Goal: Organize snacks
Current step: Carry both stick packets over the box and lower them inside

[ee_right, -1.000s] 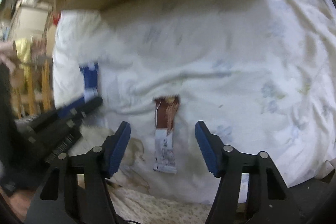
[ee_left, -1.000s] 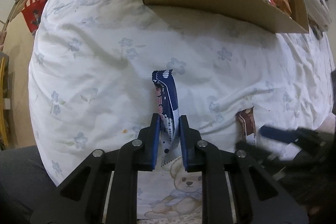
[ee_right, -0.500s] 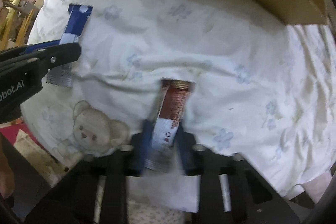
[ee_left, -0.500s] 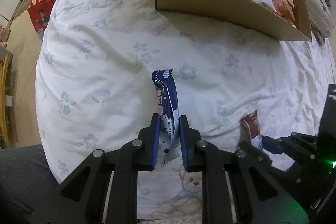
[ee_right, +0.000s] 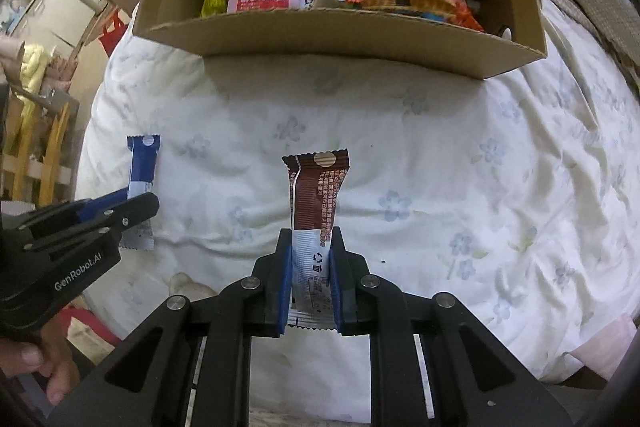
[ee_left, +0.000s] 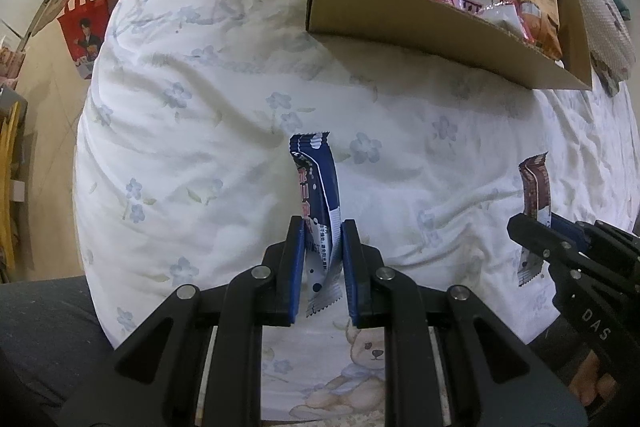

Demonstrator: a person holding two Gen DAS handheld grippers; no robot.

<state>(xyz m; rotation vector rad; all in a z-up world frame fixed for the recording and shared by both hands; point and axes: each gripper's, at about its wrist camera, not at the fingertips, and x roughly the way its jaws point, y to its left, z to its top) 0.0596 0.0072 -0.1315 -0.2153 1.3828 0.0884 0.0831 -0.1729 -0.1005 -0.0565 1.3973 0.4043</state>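
Step in hand: carry to box, judged. Left tongs (ee_left: 322, 259) clenched on a blue snack bar (ee_left: 316, 195), centre of the left view. Right tongs (ee_right: 311, 267) clenched on a brown snack bar (ee_right: 316, 199), centre of the right view. Both bars are long, thin, crimped-end wrappers, held by the lower end above the bed (ee_right: 460, 167). Cardboard box (ee_right: 340, 39), top of frame, already crowded with packets. Next: lift over the near wall, find a gap, release.
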